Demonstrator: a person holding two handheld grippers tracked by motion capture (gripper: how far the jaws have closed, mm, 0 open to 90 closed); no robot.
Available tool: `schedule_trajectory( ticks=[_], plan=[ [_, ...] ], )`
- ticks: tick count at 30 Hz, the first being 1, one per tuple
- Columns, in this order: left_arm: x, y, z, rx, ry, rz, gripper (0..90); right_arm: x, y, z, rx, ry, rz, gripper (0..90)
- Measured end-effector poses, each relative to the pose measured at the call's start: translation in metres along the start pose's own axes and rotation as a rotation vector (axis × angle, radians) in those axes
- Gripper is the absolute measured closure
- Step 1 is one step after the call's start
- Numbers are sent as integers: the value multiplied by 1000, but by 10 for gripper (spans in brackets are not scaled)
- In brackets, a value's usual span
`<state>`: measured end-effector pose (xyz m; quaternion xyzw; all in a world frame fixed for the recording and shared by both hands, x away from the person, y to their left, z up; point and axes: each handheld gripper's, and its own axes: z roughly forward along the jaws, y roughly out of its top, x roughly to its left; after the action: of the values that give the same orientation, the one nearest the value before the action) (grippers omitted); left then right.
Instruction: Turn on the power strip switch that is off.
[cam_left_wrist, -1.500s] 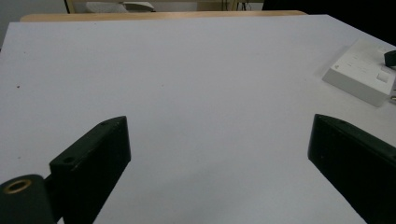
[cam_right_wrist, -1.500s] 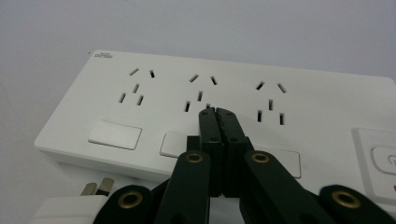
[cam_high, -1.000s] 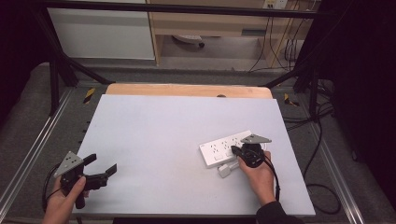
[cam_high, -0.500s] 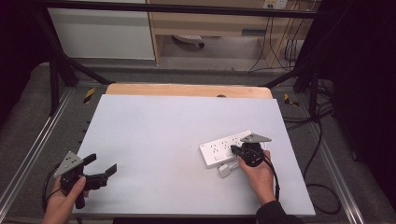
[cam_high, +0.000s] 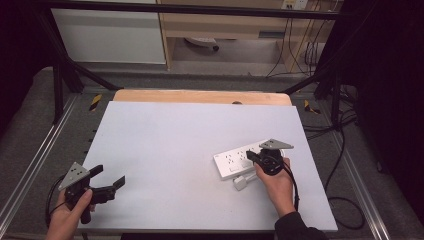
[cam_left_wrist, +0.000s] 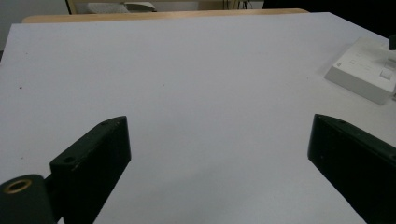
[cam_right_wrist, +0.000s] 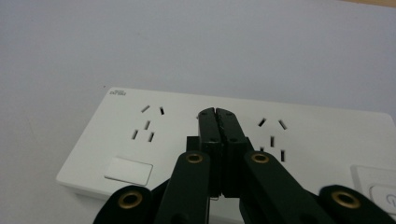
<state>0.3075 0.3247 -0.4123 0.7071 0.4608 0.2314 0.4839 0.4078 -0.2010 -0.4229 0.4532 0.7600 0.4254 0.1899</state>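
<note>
A white power strip (cam_high: 231, 162) lies on the right part of the white table (cam_high: 190, 140). My right gripper (cam_high: 251, 156) hovers over its middle, jaws pressed together with nothing between them. In the right gripper view the shut tips (cam_right_wrist: 215, 114) point at the strip (cam_right_wrist: 140, 140) between two socket groups, and a switch (cam_right_wrist: 128, 170) sits at its near left corner. My left gripper (cam_high: 109, 176) rests at the table's front left, wide open and empty. The left gripper view shows its spread jaws (cam_left_wrist: 219, 135) over bare table, with the strip (cam_left_wrist: 362, 70) far to the right.
A small white plug (cam_high: 243, 181) lies just in front of the power strip, by the right hand. A wooden edge (cam_high: 200, 96) runs along the table's far side. Metal frame rails (cam_high: 30, 165) flank the table, and cables (cam_high: 340, 150) hang at the right.
</note>
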Motion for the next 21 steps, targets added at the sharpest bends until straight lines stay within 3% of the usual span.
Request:
schedule_trajectory(
  ticks=[10,21],
  plan=[
    [0,0,0,1,2,1,62,-6,10,0,-3,12,29,849],
    [0,0,0,1,-2,-1,62,-14,28,-10,-10,-11,45,547]
  ],
)
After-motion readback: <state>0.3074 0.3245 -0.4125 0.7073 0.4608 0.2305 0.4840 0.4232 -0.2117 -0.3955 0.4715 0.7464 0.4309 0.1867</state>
